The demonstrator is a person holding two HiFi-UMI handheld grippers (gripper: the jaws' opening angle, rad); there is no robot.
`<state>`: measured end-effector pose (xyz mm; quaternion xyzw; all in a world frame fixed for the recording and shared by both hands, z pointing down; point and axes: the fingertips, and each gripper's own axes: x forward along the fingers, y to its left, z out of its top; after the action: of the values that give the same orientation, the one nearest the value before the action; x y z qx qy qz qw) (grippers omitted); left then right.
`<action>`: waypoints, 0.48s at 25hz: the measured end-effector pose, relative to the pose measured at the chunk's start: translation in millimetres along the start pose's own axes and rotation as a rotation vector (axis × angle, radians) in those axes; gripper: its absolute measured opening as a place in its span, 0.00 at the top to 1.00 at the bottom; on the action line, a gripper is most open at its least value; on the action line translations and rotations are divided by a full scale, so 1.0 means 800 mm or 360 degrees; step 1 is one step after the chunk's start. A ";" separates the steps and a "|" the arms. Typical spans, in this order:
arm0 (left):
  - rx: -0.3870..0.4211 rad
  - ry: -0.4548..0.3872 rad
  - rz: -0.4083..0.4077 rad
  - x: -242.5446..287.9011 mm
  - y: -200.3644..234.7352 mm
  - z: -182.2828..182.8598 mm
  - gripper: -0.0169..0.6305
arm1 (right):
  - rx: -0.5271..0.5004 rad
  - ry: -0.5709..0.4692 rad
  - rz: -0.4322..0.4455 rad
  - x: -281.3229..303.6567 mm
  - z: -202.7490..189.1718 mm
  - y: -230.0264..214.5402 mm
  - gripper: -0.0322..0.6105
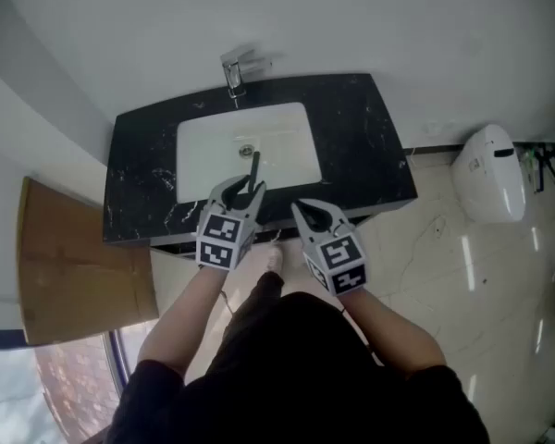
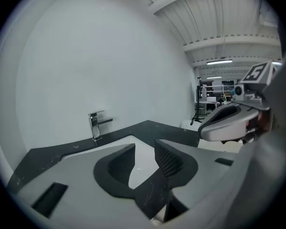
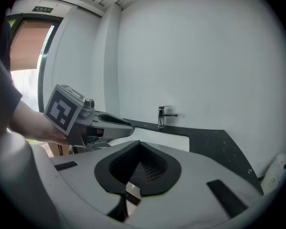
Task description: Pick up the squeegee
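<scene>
No squeegee can be told for sure in any view. A thin dark bar (image 1: 254,166) sticks up over the front of the white sink (image 1: 203,151), right at the tip of my left gripper (image 1: 242,191); I cannot tell what it is. My left gripper (image 2: 144,149) is open, and only the sink shows through the gap between its fingers. My right gripper (image 1: 303,209) hovers over the front edge of the black counter (image 1: 361,146), just right of the left one. Its pads meet and the right gripper (image 3: 139,146) is shut on nothing.
A chrome faucet (image 1: 233,74) stands at the back of the sink against the white wall. A white toilet (image 1: 488,176) sits to the right on the pale tiled floor. A brown board (image 1: 69,266) leans at the left beside a window.
</scene>
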<state>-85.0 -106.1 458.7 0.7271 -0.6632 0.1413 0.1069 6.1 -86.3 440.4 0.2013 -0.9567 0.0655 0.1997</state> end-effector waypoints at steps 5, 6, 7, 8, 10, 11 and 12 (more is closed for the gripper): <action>-0.0049 0.0080 0.0040 0.066 0.057 -0.009 0.73 | 0.0001 0.0054 -0.0006 0.055 0.003 -0.035 0.94; -0.0066 0.0104 0.0045 0.080 0.068 -0.014 0.73 | 0.0008 0.0066 -0.0005 0.065 0.005 -0.040 0.94; -0.0086 0.0130 0.0049 0.094 0.078 -0.020 0.73 | 0.0017 0.0077 -0.0002 0.076 0.006 -0.045 0.94; -0.0109 0.0160 0.0052 0.108 0.089 -0.027 0.73 | 0.0028 0.0088 0.0000 0.086 0.008 -0.051 0.94; -0.0161 0.0231 0.0054 0.136 0.108 -0.044 0.72 | 0.0049 0.0108 0.0002 0.106 0.011 -0.061 0.94; -0.0190 0.0269 0.0053 0.151 0.118 -0.055 0.72 | 0.0055 0.0119 0.0001 0.116 0.011 -0.067 0.94; -0.0220 0.0310 0.0052 0.165 0.126 -0.066 0.72 | 0.0062 0.0130 0.0000 0.127 0.011 -0.072 0.94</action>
<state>-178.3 -221.0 550.7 0.6899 -0.6698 0.1668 0.2184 -58.4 -177.2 476.2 0.2022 -0.9463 0.0923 0.2347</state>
